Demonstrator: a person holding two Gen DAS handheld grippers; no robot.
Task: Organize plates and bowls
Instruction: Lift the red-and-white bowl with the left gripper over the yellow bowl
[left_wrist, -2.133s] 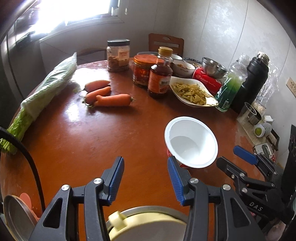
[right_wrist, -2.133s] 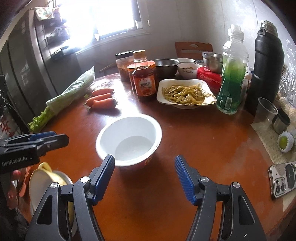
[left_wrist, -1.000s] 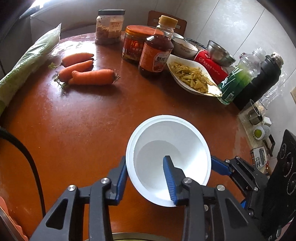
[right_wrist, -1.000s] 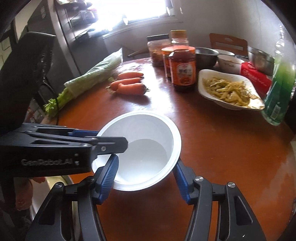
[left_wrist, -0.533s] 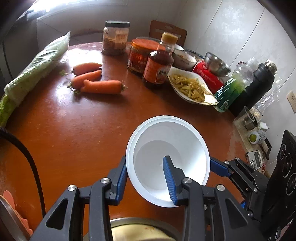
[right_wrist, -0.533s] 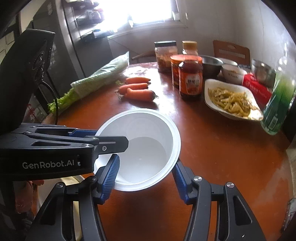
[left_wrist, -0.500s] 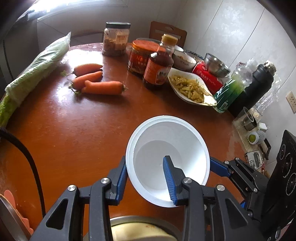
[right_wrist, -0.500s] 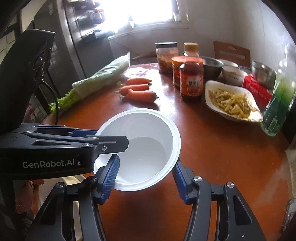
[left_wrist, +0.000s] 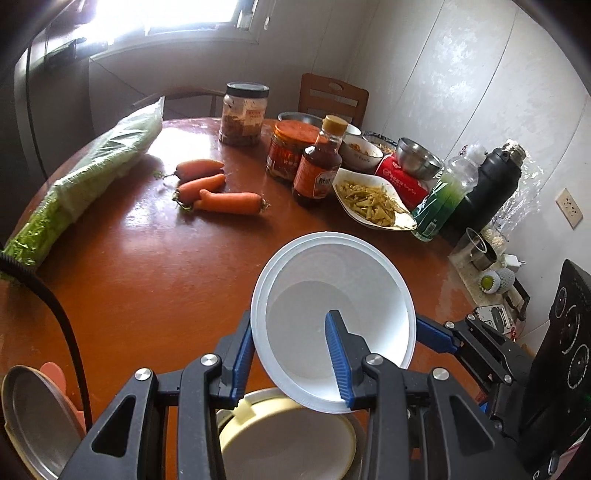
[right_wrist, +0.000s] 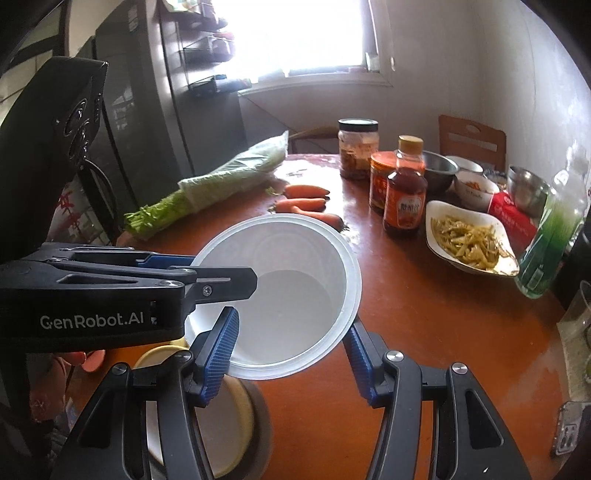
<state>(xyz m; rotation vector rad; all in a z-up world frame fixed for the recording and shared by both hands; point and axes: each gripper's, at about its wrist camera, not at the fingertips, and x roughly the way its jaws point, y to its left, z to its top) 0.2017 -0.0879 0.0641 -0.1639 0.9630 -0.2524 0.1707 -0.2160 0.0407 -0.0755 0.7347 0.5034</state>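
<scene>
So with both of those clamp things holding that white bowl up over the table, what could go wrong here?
The left gripper only pinches the white bowl by its thin rim, one finger inside and one outside, so the tilted bowl could slip or buckle. The right gripper straddles the bowl from the other side; if the two pull unevenly, it could twist free. Dropped, it might land on the cream bowl right below.

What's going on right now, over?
Left gripper clamped on white bowl rim, one finger inside. Right gripper straddles the bowl's outside. Bowl tilted, off the table. Yellow-rimmed dish directly below.
</scene>
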